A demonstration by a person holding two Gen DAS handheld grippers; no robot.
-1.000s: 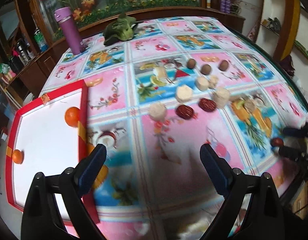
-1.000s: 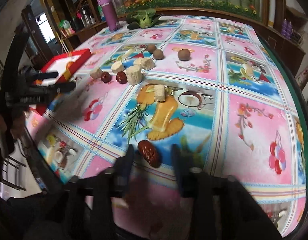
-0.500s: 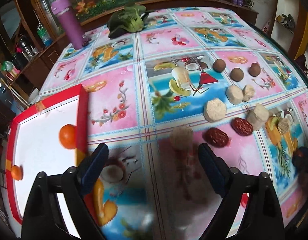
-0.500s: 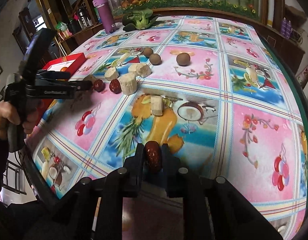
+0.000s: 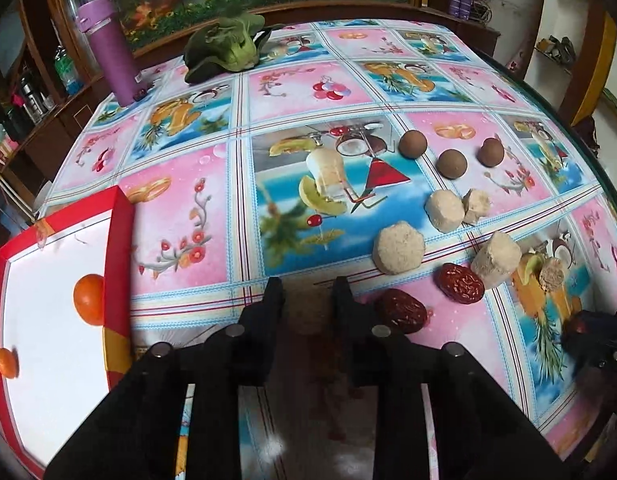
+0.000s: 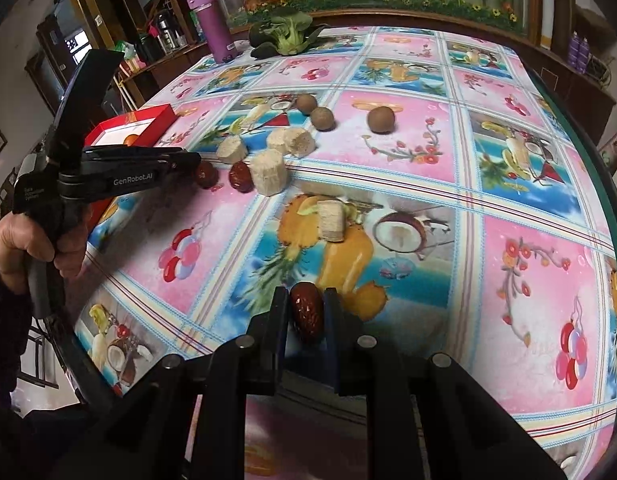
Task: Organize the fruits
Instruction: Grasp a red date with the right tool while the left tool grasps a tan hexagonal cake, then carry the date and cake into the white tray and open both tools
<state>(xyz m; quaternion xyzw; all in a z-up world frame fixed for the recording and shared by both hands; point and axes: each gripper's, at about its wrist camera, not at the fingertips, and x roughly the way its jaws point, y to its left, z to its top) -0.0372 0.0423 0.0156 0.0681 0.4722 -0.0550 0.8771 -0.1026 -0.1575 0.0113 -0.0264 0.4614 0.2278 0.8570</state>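
Floral tablecloth [image 6: 388,168]; left tool [image 6: 194,164] reads "GenRobot.AI".

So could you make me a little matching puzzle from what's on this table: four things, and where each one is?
Things:
1. purple bottle
2. orange
3. lone red date
4. blurred pale chunk

Places:
A. between the jaws of the left gripper
B. upright at the table's far side, near the leafy vegetable
C. inside the red box
D. between the jaws of the right gripper

Pairs: 1-B, 2-C, 3-D, 4-A.
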